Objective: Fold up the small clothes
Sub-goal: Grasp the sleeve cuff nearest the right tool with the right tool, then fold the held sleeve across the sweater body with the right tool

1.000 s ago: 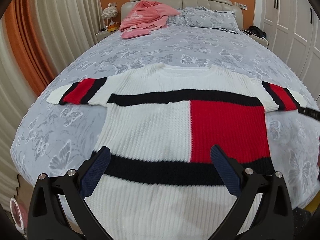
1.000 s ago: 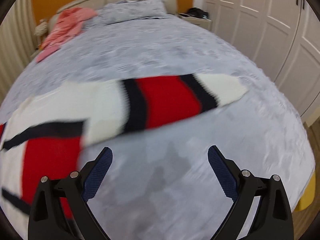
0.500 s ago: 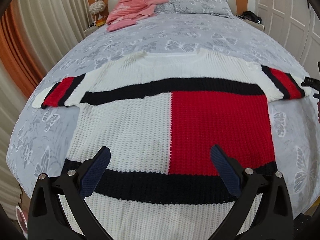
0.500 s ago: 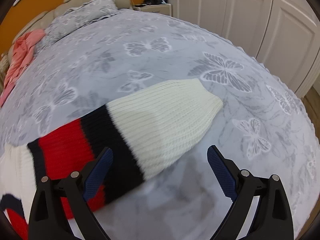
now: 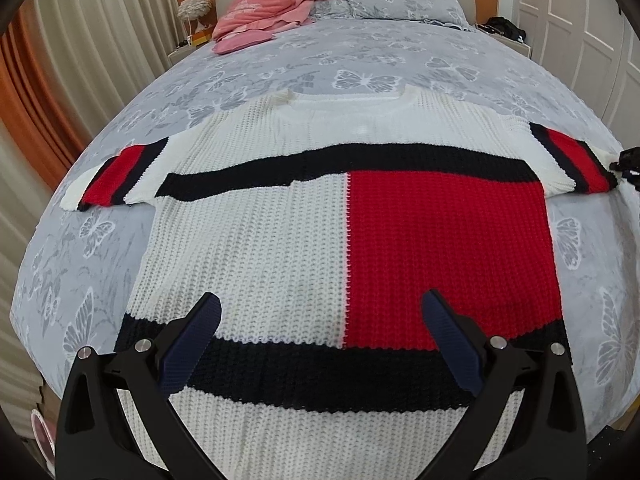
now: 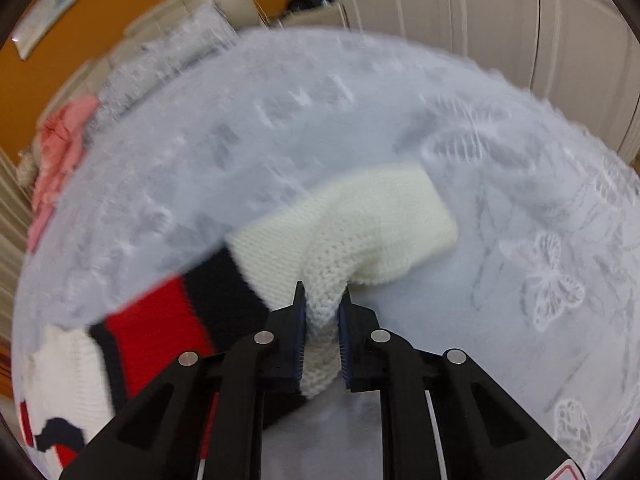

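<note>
- A knitted sweater (image 5: pixel 304 240) in white, red and black is spread flat, front up, on a bed (image 5: pixel 400 60) covered with a grey butterfly-print quilt; its hem is nearest the left wrist camera and its neckline points toward the headboard.
- Both sleeves are laid out sideways: one striped sleeve (image 5: pixel 116 178) is seen at the left of that view, the other (image 5: pixel 572 164) at the right edge.
- The left gripper (image 5: pixel 320 328) is held above the lower part of the sweater, over the black band near the hem; its jaws are spread wide apart and nothing is gripped between them.
- The right gripper (image 6: pixel 322 320) is set at the white cuff (image 6: pixel 360 228) of the right-hand sleeve; its jaws are closing, and a bunched fold of the cuff's white knit is pinched between the blue pads (image 6: pixel 298 344).
- The cuff is pulled up into a ridge at the pads, while the red and black stripes of that sleeve are seen trailing off to the left in the right wrist view, which is blurred.
- A heap of pink clothing (image 5: pixel 268 8) and grey pillows (image 5: pixel 400 2) are seen at the head of the bed, well apart from the sweater.
</note>
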